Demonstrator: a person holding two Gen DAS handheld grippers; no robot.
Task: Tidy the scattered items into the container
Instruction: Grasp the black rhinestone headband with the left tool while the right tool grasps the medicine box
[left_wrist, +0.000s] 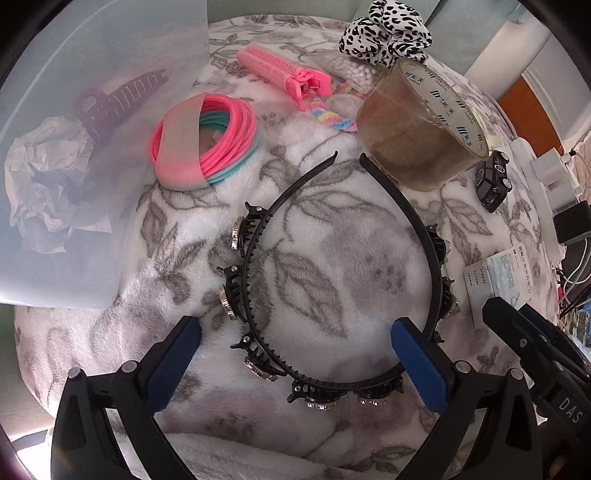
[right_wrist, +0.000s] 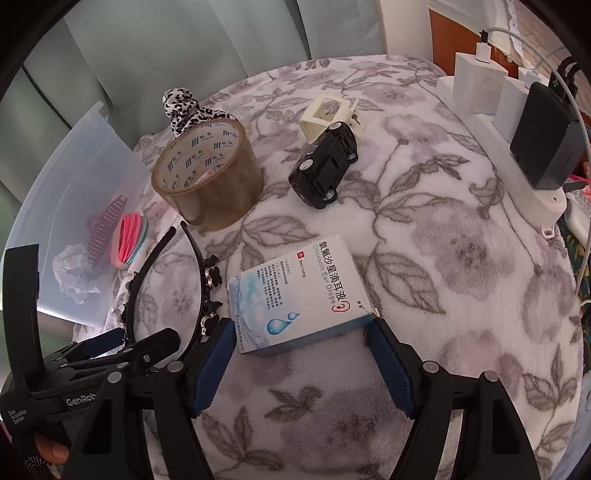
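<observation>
A black headband (left_wrist: 410, 218) with rhinestone clips lies on the flowered blanket. My left gripper (left_wrist: 299, 354) is open and straddles its curved near end, with the pads clear of it. A white and blue ear drops box (right_wrist: 295, 295) lies flat, its near end between the tips of my open right gripper (right_wrist: 303, 354), which flank it closely without pressing. The translucent container (left_wrist: 55, 240) at the left holds crumpled paper (left_wrist: 44, 184) and a dark hair claw (left_wrist: 110, 99). Pink and teal hair ties (left_wrist: 229, 140) lie at its edge.
A brown tape roll (left_wrist: 417, 129), pink roller clip (left_wrist: 280, 74), leopard scrunchie (left_wrist: 388, 33) and black toy car (right_wrist: 325, 166) lie beyond the headband. A cream clip (right_wrist: 328, 114) sits behind the car. A power strip with chargers (right_wrist: 517, 177) lines the right edge.
</observation>
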